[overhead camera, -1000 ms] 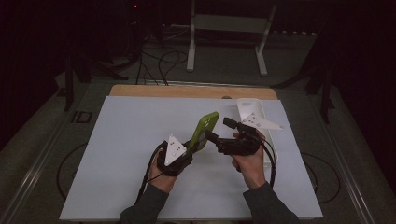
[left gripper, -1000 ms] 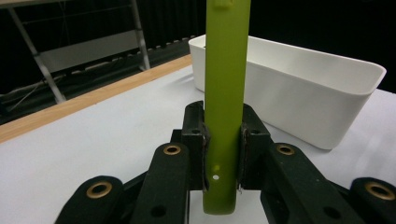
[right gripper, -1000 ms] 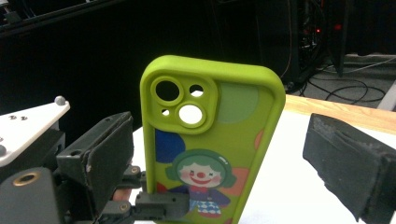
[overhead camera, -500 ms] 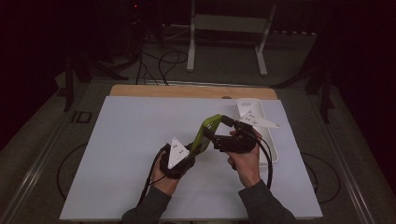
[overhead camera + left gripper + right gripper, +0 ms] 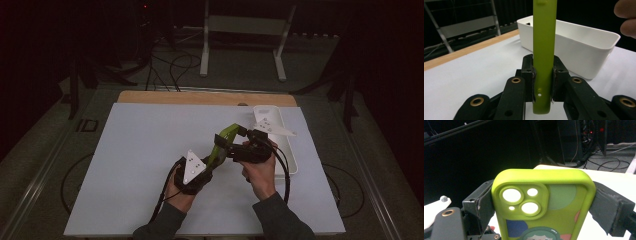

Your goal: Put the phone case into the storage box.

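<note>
Two grippers share the green phone case (image 5: 223,141) above the desk (image 5: 140,150): the left gripper (image 5: 543,75) pinches its edges while the right gripper (image 5: 544,202) clamps its camera end, presumably for flexing it.

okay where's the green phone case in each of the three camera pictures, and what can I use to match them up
High view: the green phone case lies at centre, slanting between the left hand-held gripper and the right hand-held gripper.
Left gripper view: seen edge-on, an upright green strip clamped between the black jaws.
Right gripper view: seen from the back, camera holes at upper left, jaws on both sides.
Shared landmark: the white bin.
</note>
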Demonstrator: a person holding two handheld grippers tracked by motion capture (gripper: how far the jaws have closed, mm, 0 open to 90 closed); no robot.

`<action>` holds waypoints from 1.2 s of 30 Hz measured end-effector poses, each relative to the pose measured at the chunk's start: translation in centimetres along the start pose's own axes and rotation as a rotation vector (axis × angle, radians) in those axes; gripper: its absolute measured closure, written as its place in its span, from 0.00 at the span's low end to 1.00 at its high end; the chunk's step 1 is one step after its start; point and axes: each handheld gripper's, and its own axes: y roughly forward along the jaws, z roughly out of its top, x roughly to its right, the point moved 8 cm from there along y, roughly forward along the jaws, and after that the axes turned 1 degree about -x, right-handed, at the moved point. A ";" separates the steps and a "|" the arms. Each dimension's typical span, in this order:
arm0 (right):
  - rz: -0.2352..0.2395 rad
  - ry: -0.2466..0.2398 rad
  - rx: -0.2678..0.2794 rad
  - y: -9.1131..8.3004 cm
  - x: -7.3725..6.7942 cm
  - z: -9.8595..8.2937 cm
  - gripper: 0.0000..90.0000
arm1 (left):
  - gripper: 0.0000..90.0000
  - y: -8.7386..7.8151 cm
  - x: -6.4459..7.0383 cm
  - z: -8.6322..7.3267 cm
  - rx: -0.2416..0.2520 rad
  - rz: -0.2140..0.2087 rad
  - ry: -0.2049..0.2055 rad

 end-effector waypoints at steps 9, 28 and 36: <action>-0.018 -0.019 -0.007 0.0 -0.1 -0.1 0.17 | 0.85 0.1 0.0 -0.1 -0.008 -0.013 0.003; -0.024 -0.030 -0.003 0.1 -0.3 0.0 0.18 | 0.69 -0.3 -0.2 0.2 -0.007 -0.065 -0.013; -0.032 -0.031 -0.003 0.0 -0.2 0.0 0.18 | 0.56 -0.4 -0.4 0.1 -0.032 -0.094 -0.021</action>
